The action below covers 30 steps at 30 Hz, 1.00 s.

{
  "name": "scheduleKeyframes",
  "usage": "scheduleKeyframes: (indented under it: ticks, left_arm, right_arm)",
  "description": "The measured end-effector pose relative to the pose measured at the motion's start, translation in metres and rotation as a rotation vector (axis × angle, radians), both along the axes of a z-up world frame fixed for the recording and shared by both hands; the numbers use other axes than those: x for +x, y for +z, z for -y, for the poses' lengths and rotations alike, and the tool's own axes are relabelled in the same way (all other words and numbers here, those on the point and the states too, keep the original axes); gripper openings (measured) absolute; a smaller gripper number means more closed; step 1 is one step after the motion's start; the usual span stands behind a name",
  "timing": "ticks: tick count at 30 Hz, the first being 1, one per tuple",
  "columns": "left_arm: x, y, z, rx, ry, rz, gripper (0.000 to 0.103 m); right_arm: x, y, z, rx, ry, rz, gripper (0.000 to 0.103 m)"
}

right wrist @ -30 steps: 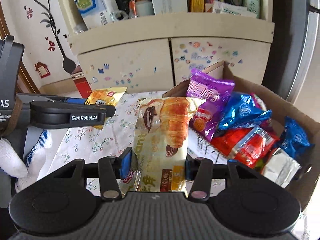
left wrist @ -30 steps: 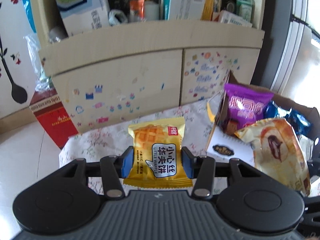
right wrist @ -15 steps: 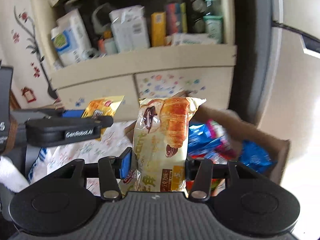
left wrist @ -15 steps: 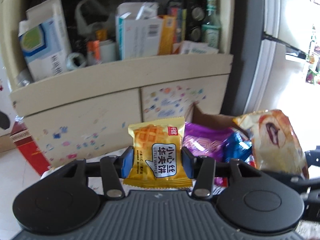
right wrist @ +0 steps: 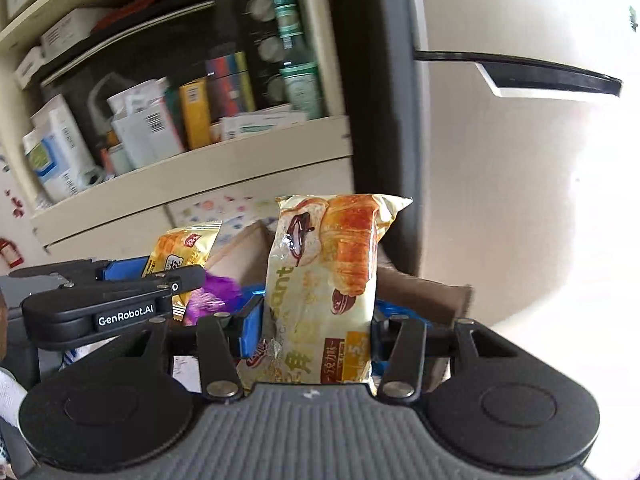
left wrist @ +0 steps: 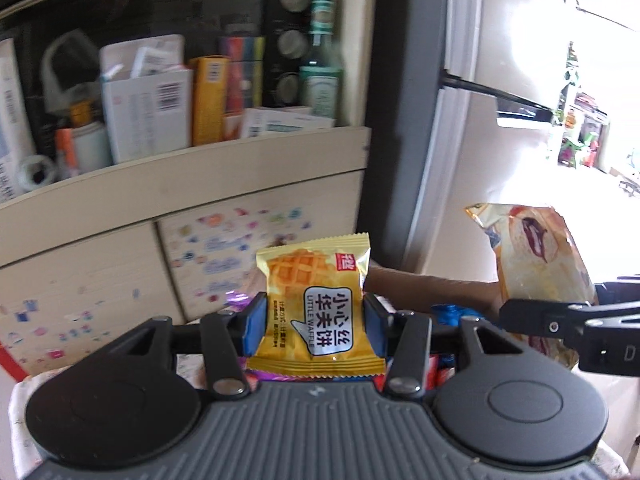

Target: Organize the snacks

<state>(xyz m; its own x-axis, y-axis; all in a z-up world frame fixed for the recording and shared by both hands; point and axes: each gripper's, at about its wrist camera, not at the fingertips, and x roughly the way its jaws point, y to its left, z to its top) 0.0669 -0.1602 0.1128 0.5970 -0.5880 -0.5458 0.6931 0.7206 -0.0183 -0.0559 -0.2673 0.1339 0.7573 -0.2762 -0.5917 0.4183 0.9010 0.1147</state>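
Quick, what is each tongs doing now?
Left tongs: closed on the yellow waffle packet.
Right tongs: closed on the croissant packet.

Yellow waffle pkt [left wrist: 316, 312], "LITTLE WAFFLE" label, upright, front facing cam, pinched at both sides btwn blue fingers [left wrist: 255, 330]. Cream croissant pkt [right wrist: 326, 292] w/ choc-filled croissant print, upright, crinkled, held the same way. Both up over cardboard box [right wrist: 420, 286] of purple & blue snack bags.
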Motion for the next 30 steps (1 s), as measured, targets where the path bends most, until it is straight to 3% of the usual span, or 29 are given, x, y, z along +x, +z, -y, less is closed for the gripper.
scheduleKeyframes:
  ticks: [8,9,11,12,18,23,30]
  left_arm:
    - [-0.006,-0.013,0.035,-0.025,-0.080,-0.023,0.051]
    - [-0.008,-0.017,0.038,-0.023,-0.089,-0.026,0.055]
    - [-0.012,-0.023,0.041,-0.022,-0.096,-0.021,0.081]
    - [-0.013,-0.024,0.042,-0.023,-0.089,-0.015,0.083]
    - [-0.017,-0.015,0.037,-0.009,-0.063,-0.018,0.090]
    - [-0.021,-0.014,0.033,0.077,-0.035,-0.029,0.092]
    - [-0.028,-0.019,0.023,0.145,0.009,-0.081,0.093]
  right_arm:
    - [-0.003,-0.010,0.025,0.081,-0.077,-0.007,0.057]
    - [-0.002,-0.013,0.028,0.099,-0.087,-0.008,0.057]
    - [-0.002,-0.016,0.033,0.133,-0.095,-0.001,0.059]
    - [-0.002,-0.017,0.034,0.143,-0.098,-0.001,0.060]
    - [-0.007,-0.012,0.034,0.137,-0.120,0.013,0.073]
    - [-0.010,-0.010,0.030,0.133,-0.118,0.009,0.082]
    - [-0.010,-0.011,0.024,0.138,-0.125,-0.007,0.086]
